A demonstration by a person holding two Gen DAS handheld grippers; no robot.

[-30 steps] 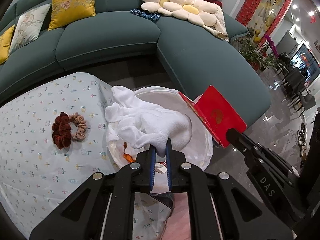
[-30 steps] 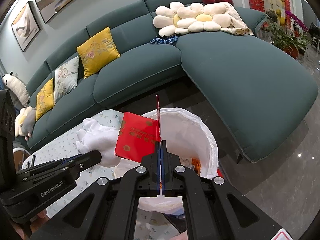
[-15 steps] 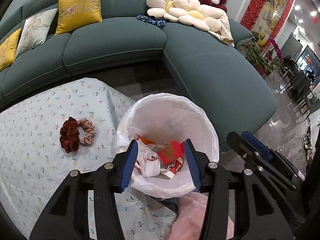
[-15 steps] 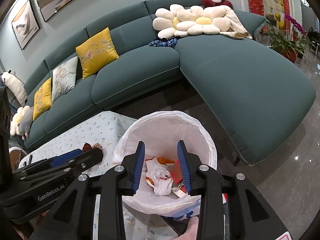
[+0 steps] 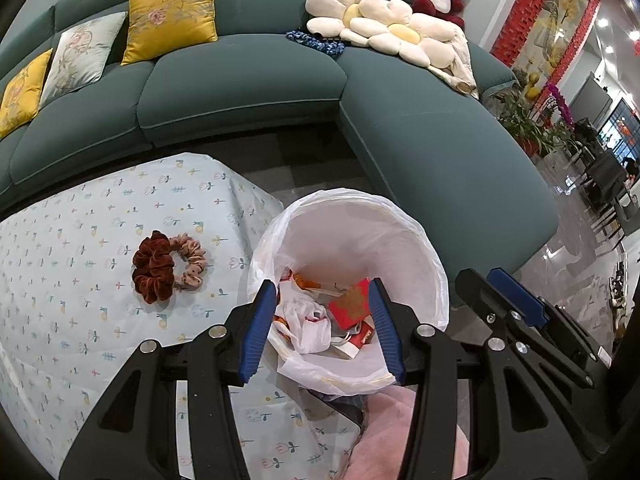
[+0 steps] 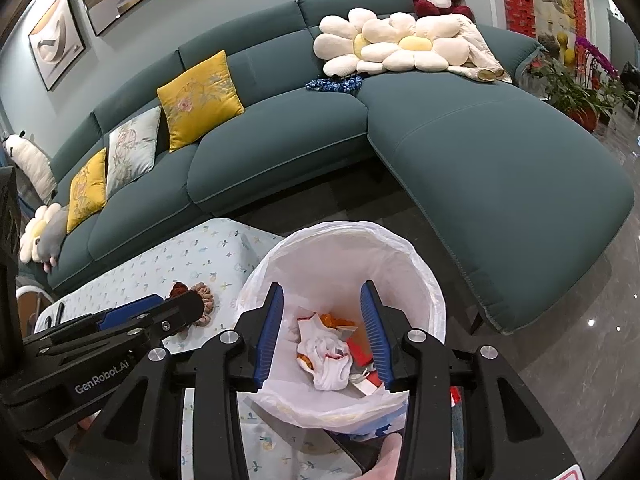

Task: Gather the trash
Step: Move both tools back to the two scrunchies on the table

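My left fingers [image 5: 326, 326] hang released and my right fingers [image 6: 322, 330] are opening, both empty over the lined bin [image 5: 416, 236] at the table's [image 5: 80, 240] corner, so trash drops inside.

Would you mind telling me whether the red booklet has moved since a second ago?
Yes. The red booklet has dropped from the right tongs, above the bin rim, down into the bin beside the white cloth.
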